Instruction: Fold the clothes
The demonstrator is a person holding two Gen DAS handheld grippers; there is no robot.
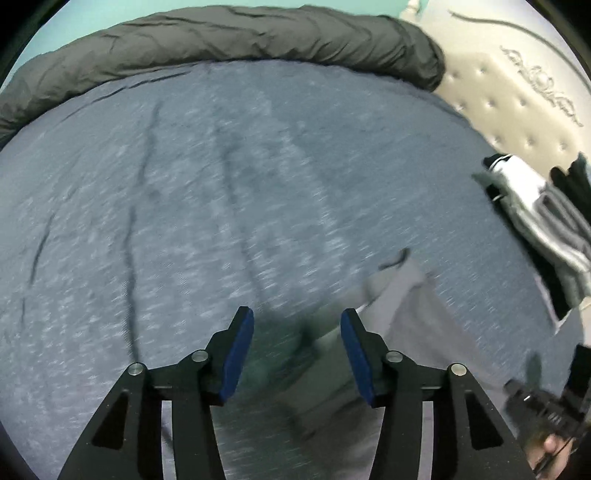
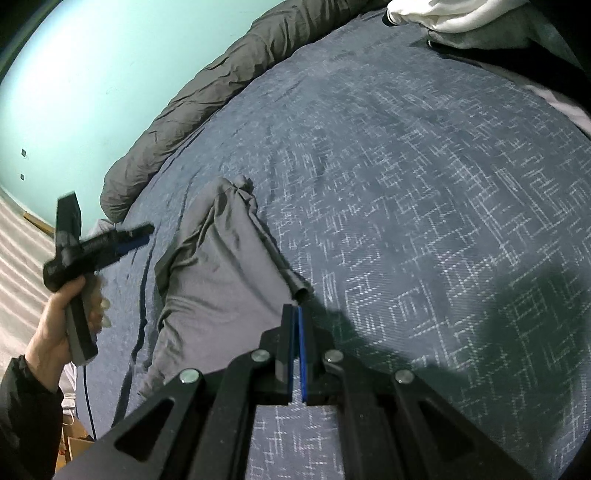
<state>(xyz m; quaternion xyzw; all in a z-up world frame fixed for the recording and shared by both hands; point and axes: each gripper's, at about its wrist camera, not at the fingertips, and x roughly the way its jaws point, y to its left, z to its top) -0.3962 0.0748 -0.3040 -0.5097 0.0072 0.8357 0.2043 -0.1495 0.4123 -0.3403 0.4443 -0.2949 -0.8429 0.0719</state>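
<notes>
Fingers first: our left gripper [image 1: 297, 354] gapes empty above the grey garment [image 2: 218, 273], right gripper [image 2: 295, 350] pinched shut just beside its near corner. It's crumpled on the bed [image 2: 424, 184]; the far pile [image 2: 443, 18] looks unfolded too.

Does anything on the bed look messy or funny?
Yes. The grey garment lies crumpled and bunched on the blue bedspread, not flat or folded, one edge rolled into a tube by the shut right tool. More clothes sit heaped at the bed's edge.
</notes>
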